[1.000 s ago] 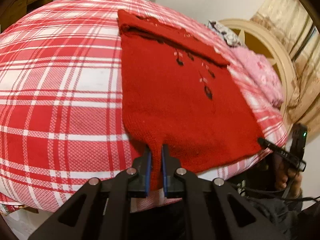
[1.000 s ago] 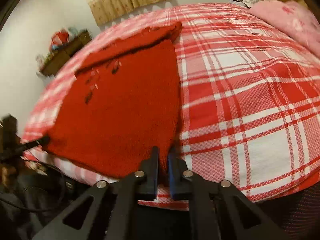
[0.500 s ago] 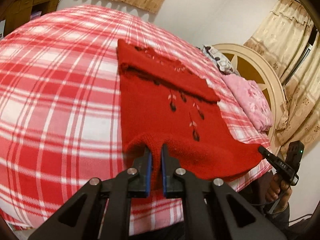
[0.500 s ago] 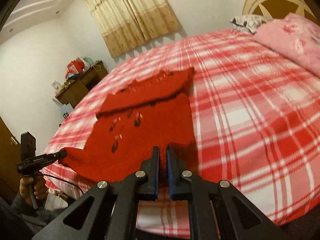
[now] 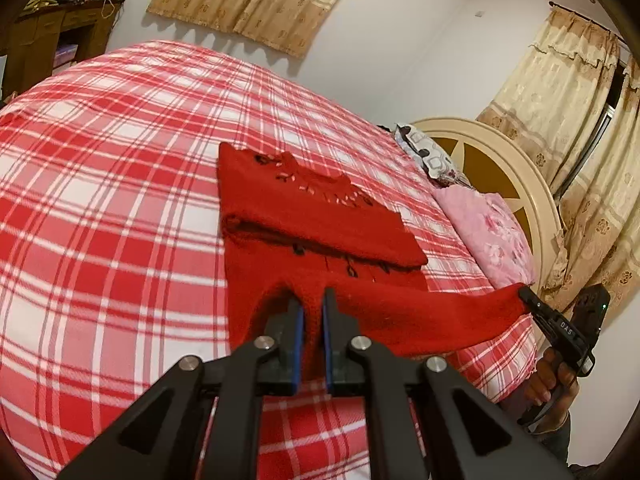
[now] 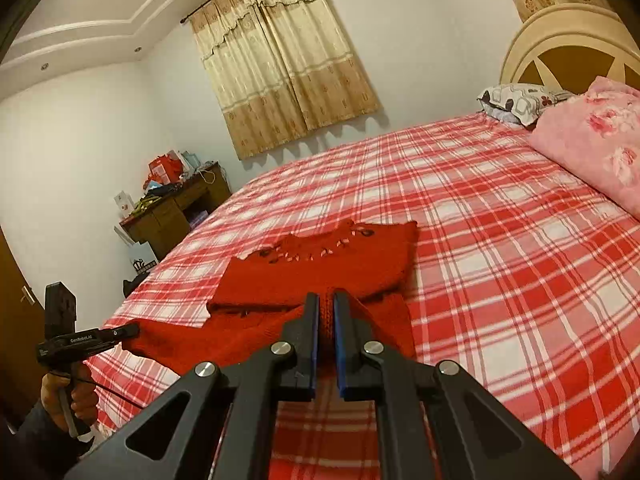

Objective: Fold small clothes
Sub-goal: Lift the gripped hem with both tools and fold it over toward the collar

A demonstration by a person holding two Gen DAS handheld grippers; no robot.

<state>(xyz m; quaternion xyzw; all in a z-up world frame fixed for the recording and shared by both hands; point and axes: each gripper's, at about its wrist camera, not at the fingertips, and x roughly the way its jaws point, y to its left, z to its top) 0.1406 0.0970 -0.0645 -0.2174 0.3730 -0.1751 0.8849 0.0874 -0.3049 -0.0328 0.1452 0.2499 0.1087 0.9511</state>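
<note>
A red knitted sweater (image 5: 312, 216) lies on the plaid bed, its upper part folded across. My left gripper (image 5: 312, 304) is shut on the sweater's near hem corner and holds it lifted off the bed. My right gripper (image 6: 326, 300) is shut on the other hem corner of the sweater (image 6: 320, 268), also lifted. The hem stretches in the air between the two. Each gripper shows in the other's view: the right one (image 5: 528, 298) at the right, the left one (image 6: 128, 330) at the left.
The red and white plaid bed (image 5: 100, 208) fills both views. A pink blanket (image 5: 488, 232) and a patterned pillow (image 5: 428, 156) lie by the cream headboard (image 5: 508, 160). A wooden desk (image 6: 176, 208) with clutter stands against the far wall.
Both grippers have risen and carried the hem up and forward over the sweater. The lower part of the sweater has lifted off the bed.
</note>
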